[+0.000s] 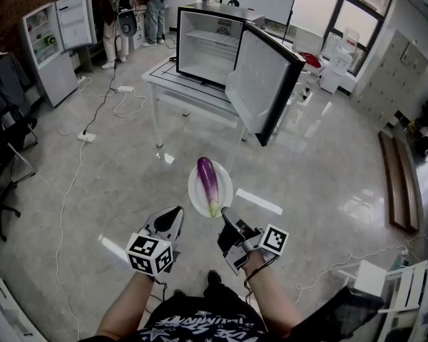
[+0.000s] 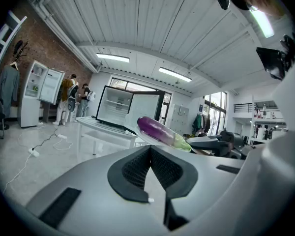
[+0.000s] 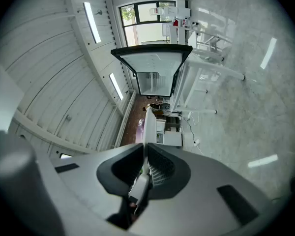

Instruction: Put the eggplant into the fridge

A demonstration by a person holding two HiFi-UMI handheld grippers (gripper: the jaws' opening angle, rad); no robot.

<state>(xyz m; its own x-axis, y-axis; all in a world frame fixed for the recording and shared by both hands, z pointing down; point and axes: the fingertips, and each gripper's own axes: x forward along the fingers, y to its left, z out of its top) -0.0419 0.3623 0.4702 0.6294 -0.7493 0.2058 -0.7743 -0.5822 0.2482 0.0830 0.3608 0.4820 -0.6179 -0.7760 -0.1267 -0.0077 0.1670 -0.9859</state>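
A purple eggplant [image 1: 207,184] lies on a white plate [image 1: 195,192] at frame centre, the plate's near rim clenched in the right gripper [image 1: 225,219]. The left gripper [image 1: 172,216] sits lower left, jaws pressed together on nothing. Above, a black fridge [image 1: 210,45] stands on a white table [image 1: 178,87], its door [image 1: 260,84] swung wide toward the plate. Cables [image 1: 93,120] trail across the floor at left.

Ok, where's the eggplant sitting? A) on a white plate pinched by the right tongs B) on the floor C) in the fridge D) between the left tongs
A: the eggplant lies on the white plate, whose rim the right tongs grip.
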